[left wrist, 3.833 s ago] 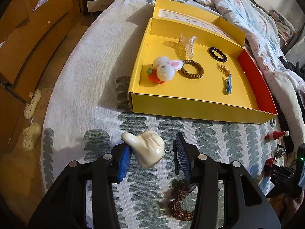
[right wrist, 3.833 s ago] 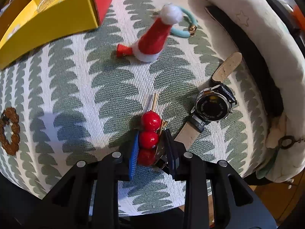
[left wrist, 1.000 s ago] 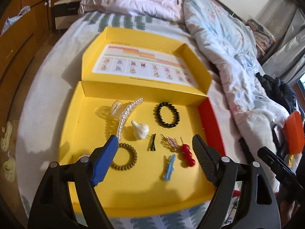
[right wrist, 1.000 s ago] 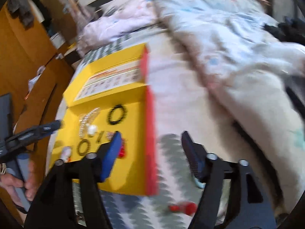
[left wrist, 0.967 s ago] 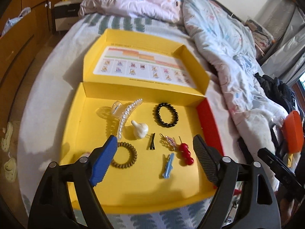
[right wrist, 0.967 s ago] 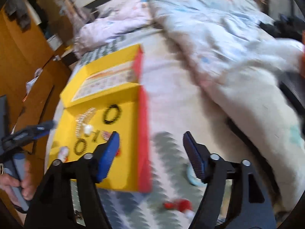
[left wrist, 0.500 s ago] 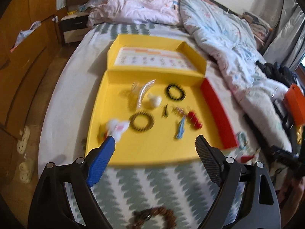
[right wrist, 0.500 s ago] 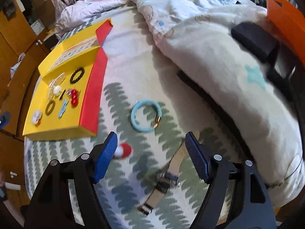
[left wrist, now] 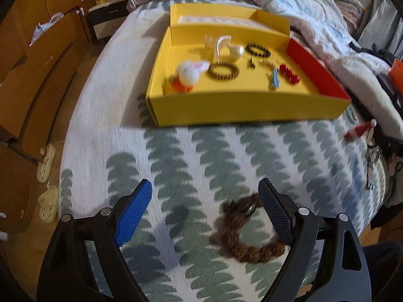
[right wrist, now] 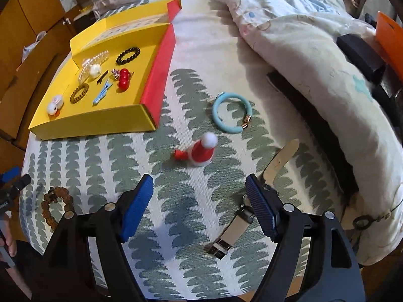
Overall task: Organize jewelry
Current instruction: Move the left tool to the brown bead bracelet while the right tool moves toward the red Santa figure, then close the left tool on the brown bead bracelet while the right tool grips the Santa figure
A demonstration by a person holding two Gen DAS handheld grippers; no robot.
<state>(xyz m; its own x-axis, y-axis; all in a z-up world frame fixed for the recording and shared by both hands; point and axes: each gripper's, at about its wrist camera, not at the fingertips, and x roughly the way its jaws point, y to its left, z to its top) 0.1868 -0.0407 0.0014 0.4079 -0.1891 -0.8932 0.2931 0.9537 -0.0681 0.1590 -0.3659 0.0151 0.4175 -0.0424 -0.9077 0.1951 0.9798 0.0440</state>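
Observation:
My left gripper [left wrist: 205, 193] hangs open over the leaf-patterned bedspread. A brown beaded bracelet [left wrist: 241, 236] lies just below it, partly behind the right finger. The yellow box [left wrist: 241, 110] farther back holds a rabbit pom-pom clip [left wrist: 189, 74], a brown coil tie [left wrist: 223, 70], a pearl claw clip, a cream piece, a black bead bracelet [left wrist: 258, 50] and a red berry clip [left wrist: 289, 73]. My right gripper [right wrist: 199, 183] is open too. A Santa hat clip [right wrist: 201, 151] lies just ahead of it. A watch [right wrist: 236, 226] sits by its right finger, and a teal bracelet [right wrist: 231, 112] lies farther off.
A rumpled duvet [right wrist: 314, 63] runs along the right side of the bed. Wooden drawers [left wrist: 37, 63] and slippers [left wrist: 46, 158] are on the floor side at left. A hand [right wrist: 7, 241] holding the left gripper shows at the right wrist view's left edge.
Both grippers have drawn back from the yellow box and sunk toward the bedspread. The cream piece and red berry clip, held earlier, now lie in the box.

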